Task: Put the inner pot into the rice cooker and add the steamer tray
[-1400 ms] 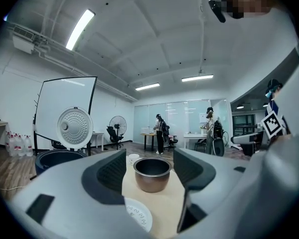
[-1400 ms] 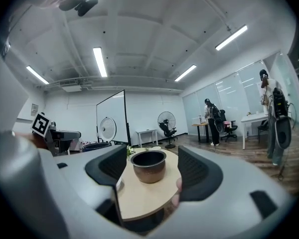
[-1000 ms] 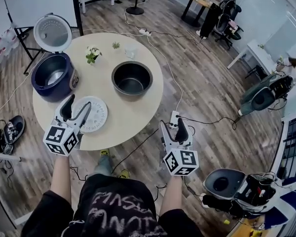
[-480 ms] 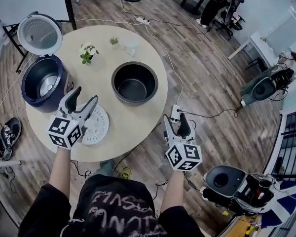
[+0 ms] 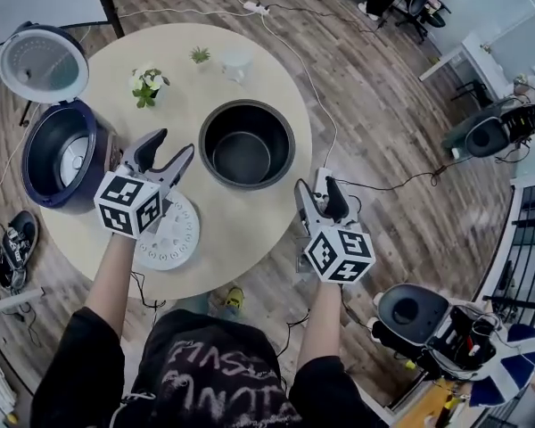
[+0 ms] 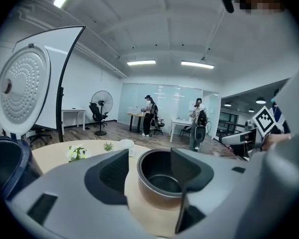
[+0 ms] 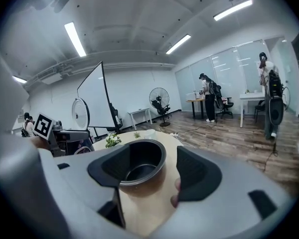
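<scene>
The dark inner pot [image 5: 247,144] stands empty and upright on the round wooden table [image 5: 250,230]. The navy rice cooker [image 5: 58,154] sits at the table's left edge with its lid [image 5: 36,63] raised. The white perforated steamer tray [image 5: 171,239] lies flat below my left gripper [image 5: 172,145]. That gripper is open, just left of the pot's rim; its jaws have just been closing a little with nothing between them. My right gripper [image 5: 316,188] is open off the table's edge, at the pot's lower right, jaws also narrowing and empty. Both gripper views show the pot [image 6: 162,183] [image 7: 139,166] ahead of the jaws.
A flower pot [image 5: 144,83], a tiny plant [image 5: 200,54] and a clear cup [image 5: 236,61] stand at the table's far side. Cables and a power strip [image 5: 319,185] lie on the wooden floor. Another cooker [image 5: 410,315] sits on the floor at lower right. People stand far back in the office.
Both grippers have moved forward and down toward the pot. The left one now hangs over the table beside the pot's left rim; the right one has neared the table's edge.
</scene>
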The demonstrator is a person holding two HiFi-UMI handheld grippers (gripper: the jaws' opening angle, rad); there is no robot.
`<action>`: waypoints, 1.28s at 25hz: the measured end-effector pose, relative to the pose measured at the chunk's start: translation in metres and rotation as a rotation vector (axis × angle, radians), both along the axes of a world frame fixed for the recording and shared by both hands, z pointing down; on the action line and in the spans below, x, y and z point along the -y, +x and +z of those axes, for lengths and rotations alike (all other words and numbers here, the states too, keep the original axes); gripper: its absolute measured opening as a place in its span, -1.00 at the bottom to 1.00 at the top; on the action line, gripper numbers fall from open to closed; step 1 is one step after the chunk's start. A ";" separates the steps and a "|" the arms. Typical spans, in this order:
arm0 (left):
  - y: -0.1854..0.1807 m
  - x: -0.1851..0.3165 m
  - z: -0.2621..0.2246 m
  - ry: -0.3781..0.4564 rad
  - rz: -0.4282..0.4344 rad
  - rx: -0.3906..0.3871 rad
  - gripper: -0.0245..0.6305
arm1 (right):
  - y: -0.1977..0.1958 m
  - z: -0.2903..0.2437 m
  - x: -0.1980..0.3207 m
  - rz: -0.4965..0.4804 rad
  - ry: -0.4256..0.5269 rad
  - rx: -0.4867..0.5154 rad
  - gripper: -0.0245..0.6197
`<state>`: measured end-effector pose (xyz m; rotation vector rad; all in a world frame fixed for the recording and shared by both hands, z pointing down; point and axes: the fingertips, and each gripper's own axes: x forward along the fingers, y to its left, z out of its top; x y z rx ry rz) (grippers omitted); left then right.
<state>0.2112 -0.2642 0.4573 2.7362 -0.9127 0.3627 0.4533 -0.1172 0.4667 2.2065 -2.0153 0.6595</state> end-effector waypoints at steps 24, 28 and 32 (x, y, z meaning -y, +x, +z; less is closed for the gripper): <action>0.055 0.063 0.129 -0.338 0.036 0.197 -0.24 | 0.006 0.114 0.090 -0.024 -0.302 0.079 -0.20; 0.058 0.062 0.133 -0.361 0.043 0.207 -0.29 | 0.006 0.128 0.091 -0.024 -0.371 0.084 -0.25; 0.063 0.061 0.135 -0.375 0.059 0.226 -0.37 | 0.004 0.131 0.092 -0.016 -0.379 0.108 -0.38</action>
